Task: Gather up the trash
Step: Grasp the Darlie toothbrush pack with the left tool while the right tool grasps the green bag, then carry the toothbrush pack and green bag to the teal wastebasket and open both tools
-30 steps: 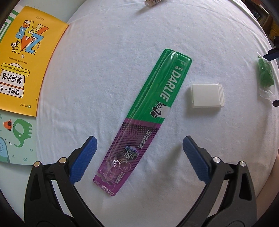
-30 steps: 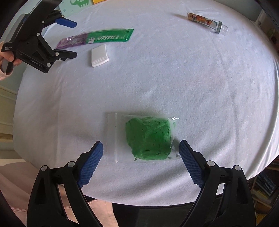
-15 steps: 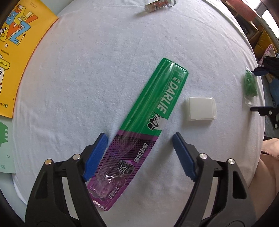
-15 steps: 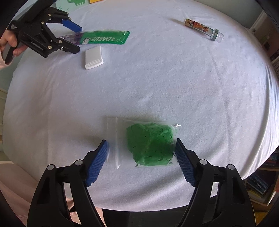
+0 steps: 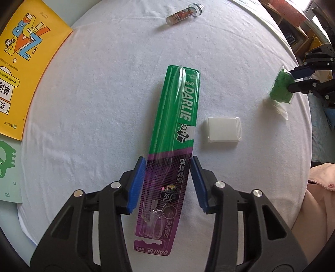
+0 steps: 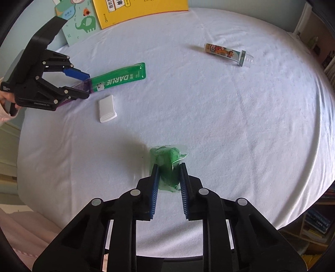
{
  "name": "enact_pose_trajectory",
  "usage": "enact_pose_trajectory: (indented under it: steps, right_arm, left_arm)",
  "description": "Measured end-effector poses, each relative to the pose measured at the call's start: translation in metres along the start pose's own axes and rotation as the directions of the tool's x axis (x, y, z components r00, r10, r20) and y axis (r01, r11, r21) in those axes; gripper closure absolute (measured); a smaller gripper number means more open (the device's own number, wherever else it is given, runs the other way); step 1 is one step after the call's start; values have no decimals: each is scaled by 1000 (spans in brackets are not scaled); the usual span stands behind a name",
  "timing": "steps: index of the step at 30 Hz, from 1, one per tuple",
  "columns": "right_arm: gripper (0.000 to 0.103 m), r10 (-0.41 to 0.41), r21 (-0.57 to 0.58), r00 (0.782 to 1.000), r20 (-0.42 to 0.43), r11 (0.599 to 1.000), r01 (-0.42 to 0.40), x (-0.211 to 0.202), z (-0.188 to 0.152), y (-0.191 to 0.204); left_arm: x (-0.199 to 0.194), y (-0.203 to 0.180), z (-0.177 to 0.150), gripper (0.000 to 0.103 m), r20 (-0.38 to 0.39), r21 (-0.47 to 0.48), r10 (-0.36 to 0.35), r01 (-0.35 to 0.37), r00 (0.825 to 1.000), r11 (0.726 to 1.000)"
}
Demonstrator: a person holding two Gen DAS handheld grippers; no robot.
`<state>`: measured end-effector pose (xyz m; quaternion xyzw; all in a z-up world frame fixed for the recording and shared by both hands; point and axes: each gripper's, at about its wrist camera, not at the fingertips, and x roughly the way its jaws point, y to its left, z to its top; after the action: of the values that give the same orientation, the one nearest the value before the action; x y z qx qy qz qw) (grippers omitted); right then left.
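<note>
Closing on two pieces of trash at once, both grippers point steeply down at the white-covered table [image 6: 240, 129]; nearest in the right wrist view, the right gripper [image 6: 168, 174] has its blue pads pinched on the green bag [image 6: 167, 161], the clear plastic crumpled up between them and its jaws closing the last bit; the bag sits at the table's near edge, blurred, so I judge it is just coming off the cloth; over on the left, the left gripper [image 5: 166, 182] straddles the purple end of the toothbrush pack [image 5: 178, 117], jaws closing, pads right at its two long edges; whether they press yet is hard to call; the pack's long axis runs straight away from the fingers, so the grip goes across its narrow width; just beside it lies a small white case [image 5: 224, 129], well clear of the pads; farther off, a printed tube [image 5: 183, 13] waits, nearer the right hand's reach; books [image 5: 23, 62] line the far edge.
</note>
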<state>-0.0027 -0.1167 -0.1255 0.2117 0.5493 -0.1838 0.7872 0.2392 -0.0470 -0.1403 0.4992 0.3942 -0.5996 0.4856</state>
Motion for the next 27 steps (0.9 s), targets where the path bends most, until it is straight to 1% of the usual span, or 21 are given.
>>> enact_pose_trajectory:
  steps: [7, 10, 14, 15, 21, 27]
  right_arm:
    - [88, 49, -17, 998, 29, 999, -48, -10, 9, -6]
    - [88, 63, -36, 996, 56, 997, -61, -31, 1, 3]
    - [88, 94, -72, 991, 93, 994, -88, -50, 5, 6]
    - [88, 100, -90, 990, 103, 992, -90, -54, 8, 7]
    - [88, 132, -175, 983, 129, 979, -108, -64, 19, 13]
    - [88, 182, -296, 977, 113, 945, -141, -65, 31, 20]
  left_arm:
    - [-18, -1, -4, 61, 30, -54, 27, -25, 999, 998]
    - [-23, 6, -8, 61, 38, -80, 35, -32, 999, 996]
    - [-31, 6, -5, 61, 45, -125, 62, -56, 997, 990]
    - [-37, 0, -6, 61, 47, -137, 67, -60, 997, 989]
    - [-52, -8, -19, 61, 46, -220, 112, -99, 993, 970]
    - [-61, -18, -31, 61, 29, -311, 149, -133, 988, 941]
